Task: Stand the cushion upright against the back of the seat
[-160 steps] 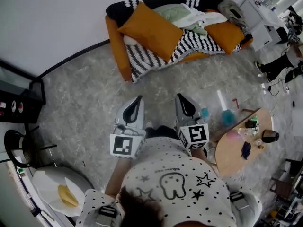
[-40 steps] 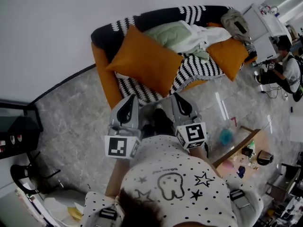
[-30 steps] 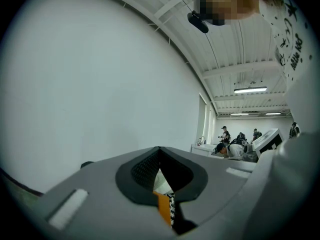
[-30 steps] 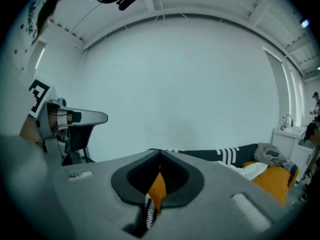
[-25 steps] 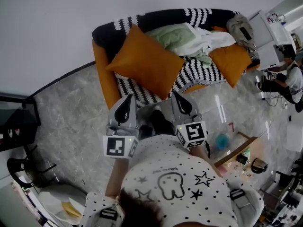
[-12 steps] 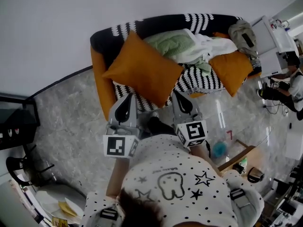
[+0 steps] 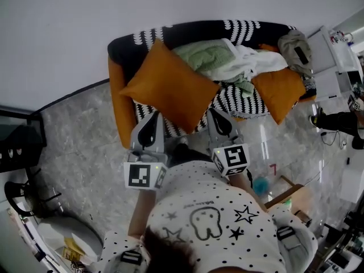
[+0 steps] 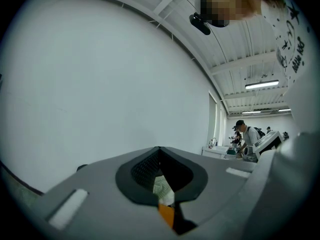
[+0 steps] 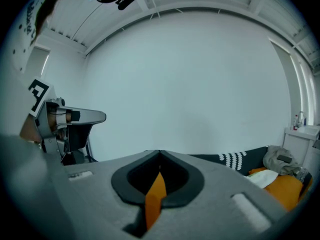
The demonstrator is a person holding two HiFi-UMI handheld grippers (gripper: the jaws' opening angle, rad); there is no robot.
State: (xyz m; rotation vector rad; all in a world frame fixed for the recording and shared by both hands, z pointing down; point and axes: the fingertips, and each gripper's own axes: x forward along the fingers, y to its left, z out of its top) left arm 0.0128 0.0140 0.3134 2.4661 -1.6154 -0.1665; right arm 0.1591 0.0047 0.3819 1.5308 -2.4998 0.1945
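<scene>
left tongs (image 7: 152, 118) and right tongs (image 7: 214, 115) both have their jaws closed together, holding nothing. the cushion (image 7: 169, 87) lies on the sofa (image 7: 118, 95) seat just ahead of both tips, reaching from one to the other.

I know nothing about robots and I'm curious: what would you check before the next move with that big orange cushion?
1. Find the cushion: ok, on the sofa.
2. Upright against the back: not ok, it lies across the seat.
3. Is the left tool open: not ok, shut and empty.
4. Is the right tool open: not ok, shut and empty.
5. Room at the back: cannot tell, clothes lie close by.
</scene>
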